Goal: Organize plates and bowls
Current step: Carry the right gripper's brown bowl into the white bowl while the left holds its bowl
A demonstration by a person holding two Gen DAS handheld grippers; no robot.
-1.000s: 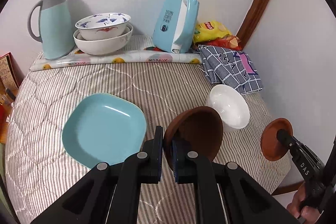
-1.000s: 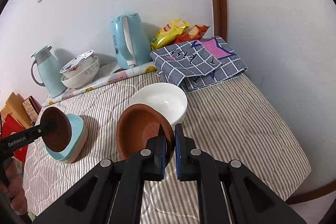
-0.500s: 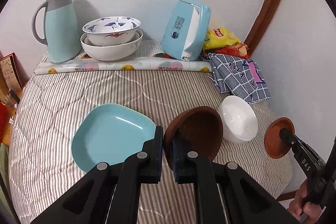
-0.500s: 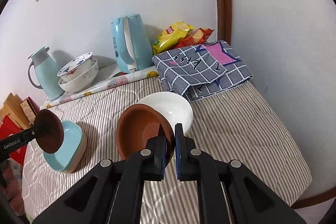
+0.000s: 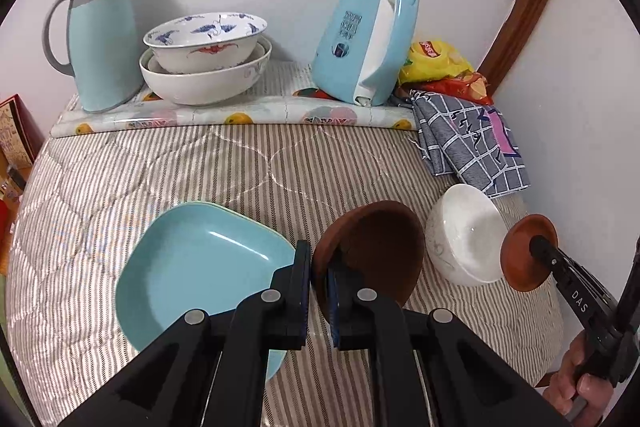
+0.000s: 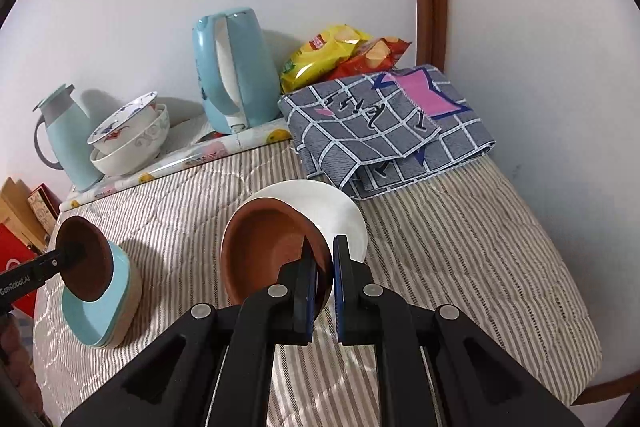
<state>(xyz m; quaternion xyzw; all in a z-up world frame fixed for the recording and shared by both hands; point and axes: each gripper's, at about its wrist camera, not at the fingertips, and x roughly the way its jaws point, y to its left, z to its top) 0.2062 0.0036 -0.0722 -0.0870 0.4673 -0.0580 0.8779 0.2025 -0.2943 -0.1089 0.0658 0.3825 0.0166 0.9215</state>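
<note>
Left to right across the striped quilted desk (image 5: pixel 120 187): a pale blue thermos jug (image 5: pixel 98 35) is standing at the back wall, beside two nested white patterned bowls (image 5: pixel 204 55) on a fruit-print mat (image 5: pixel 240 113), then a blue electric kettle (image 5: pixel 364 43), snack bags (image 5: pixel 440 61) and a folded checked cloth (image 5: pixel 472 143). In front, stacked square turquoise plates (image 5: pixel 200 267) are lying on the desk. The left gripper (image 5: pixel 319 291) is holding a dark brown bowl (image 5: pixel 380 247) by its rim, jaws narrowed onto it, in the air just right of the plates. A white bowl (image 5: pixel 464 231) is sitting further right on the desk. The right gripper (image 6: pixel 324 287), jaws likewise clamped on a rim, is holding a terracotta bowl (image 6: pixel 272 247) tilted in front of the white bowl; whether the two touch cannot be told.
</note>
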